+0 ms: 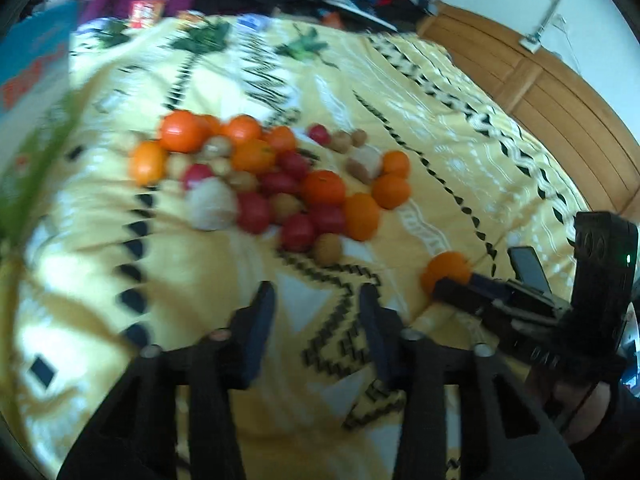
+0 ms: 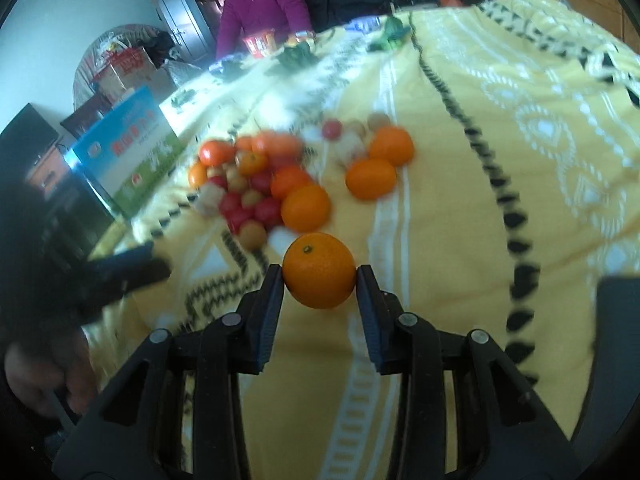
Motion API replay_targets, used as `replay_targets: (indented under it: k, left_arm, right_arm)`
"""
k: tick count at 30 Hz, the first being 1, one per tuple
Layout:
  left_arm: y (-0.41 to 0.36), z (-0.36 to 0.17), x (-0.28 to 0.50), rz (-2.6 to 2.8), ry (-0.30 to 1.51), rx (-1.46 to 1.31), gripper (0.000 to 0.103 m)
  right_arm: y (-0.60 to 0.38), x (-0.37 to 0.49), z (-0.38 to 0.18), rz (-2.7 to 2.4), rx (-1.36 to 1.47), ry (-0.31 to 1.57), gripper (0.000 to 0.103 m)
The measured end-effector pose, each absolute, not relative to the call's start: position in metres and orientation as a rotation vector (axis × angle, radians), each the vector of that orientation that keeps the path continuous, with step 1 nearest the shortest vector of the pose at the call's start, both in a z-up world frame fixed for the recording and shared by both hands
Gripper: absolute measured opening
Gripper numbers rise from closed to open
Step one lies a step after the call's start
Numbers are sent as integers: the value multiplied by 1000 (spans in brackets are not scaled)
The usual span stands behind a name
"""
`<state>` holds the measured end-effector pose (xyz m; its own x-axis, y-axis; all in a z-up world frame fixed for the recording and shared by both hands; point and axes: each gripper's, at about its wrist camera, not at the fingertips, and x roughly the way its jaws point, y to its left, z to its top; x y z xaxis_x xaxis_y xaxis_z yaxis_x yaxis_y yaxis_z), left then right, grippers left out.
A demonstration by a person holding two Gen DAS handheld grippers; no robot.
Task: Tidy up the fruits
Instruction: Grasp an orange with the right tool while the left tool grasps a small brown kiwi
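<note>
A heap of fruit lies on a yellow patterned bedspread: oranges, small red fruits and small tan fruits. The heap also shows in the right wrist view. My right gripper is shut on an orange and holds it just above the bedspread, near the heap. In the left wrist view that orange shows at the right, with the right gripper behind it. My left gripper is open and empty, short of the heap.
A blue and white carton stands left of the heap. A person in a purple jacket sits at the far side. A wooden bed frame runs along the right. Two oranges lie apart, right of the heap.
</note>
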<state>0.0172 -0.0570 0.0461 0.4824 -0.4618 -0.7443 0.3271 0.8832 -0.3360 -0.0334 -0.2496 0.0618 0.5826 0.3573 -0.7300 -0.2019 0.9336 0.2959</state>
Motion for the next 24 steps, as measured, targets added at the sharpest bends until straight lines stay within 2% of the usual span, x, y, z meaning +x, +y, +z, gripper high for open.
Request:
replay_targets:
  k: [3,16,18,24]
  left_arm:
    - [-77,38,33,-494,980,-148,33]
    - [-91,23,64,-430,1015,-152,33]
    - [-91,23,63,-425,1012,-143,22]
    - [-76,43,46,-413,966,-176,21]
  right_arm:
    - [-252,-34,53,330,207,899,38]
    - [-256,-34,43,354,236,888,39]
    - [-256,-34,43,352,230,888,39]
    - [-251,-37,48,335,189,885,38]
